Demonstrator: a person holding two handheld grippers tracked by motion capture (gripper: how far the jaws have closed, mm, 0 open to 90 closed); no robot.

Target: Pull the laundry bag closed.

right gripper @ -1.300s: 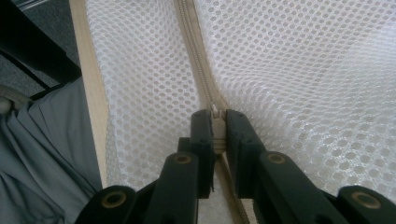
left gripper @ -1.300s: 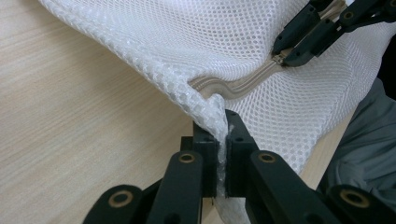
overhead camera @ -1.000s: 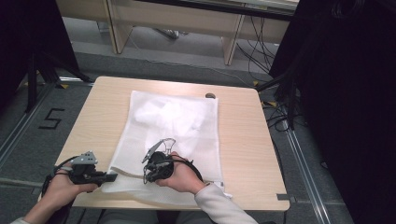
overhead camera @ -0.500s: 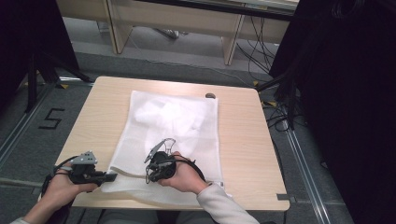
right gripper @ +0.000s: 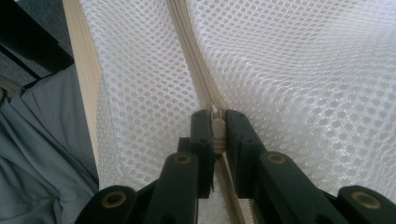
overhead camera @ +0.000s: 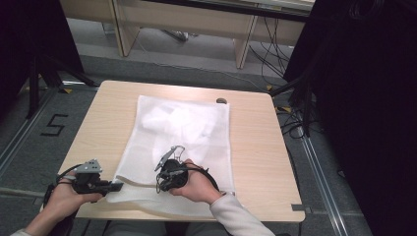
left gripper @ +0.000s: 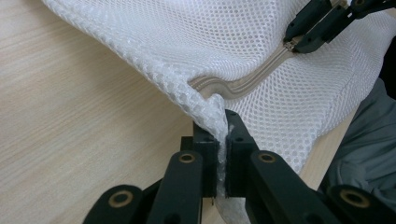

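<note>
Left gripper pinches white mesh bag corner; right gripper clamps probably zipper pull.

My left gripper has its two black jaws clamped on a bunched corner of the white mesh laundry bag, which lifts off the pale wooden table. The bag's beige zipper curves away toward my right gripper, pinched on it at the top right. Grey trouser fabric shows beyond the table edge.
</note>
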